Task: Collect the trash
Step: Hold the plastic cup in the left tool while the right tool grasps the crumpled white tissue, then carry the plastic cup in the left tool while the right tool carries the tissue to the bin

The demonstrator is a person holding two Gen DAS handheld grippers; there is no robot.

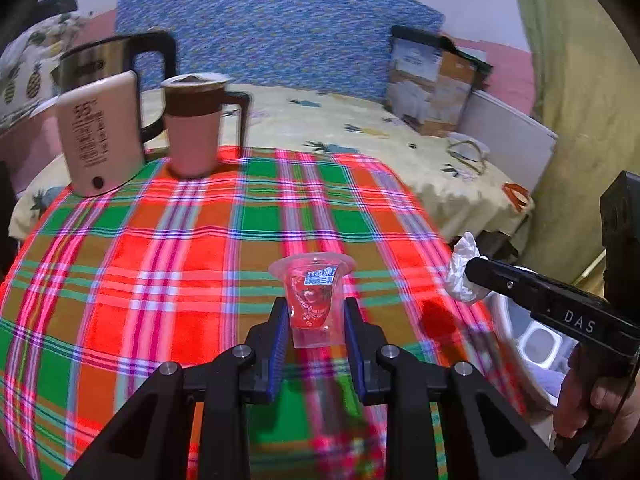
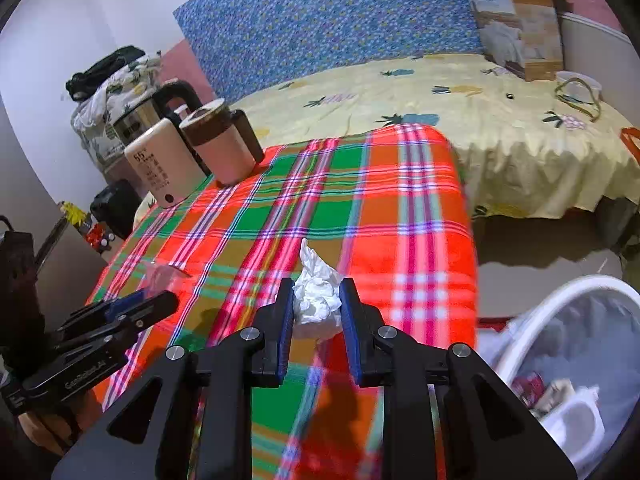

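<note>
We have the left tool [image 1: 316, 312] clamped on a clear plastic cup with red print [image 1: 313, 300], held between its blue pads above the red-green plaid tabletop [image 1: 160, 248]. Our right tool [image 2: 314, 304] is clamped on a crumpled white tissue [image 2: 316, 300], also off the tabletop. A white bin with a clear liner [image 2: 576, 344] sits low to the right of the right tool. A pink mug with a brown lid [image 1: 194, 124] stands far ahead-left of the left tool.
</note>
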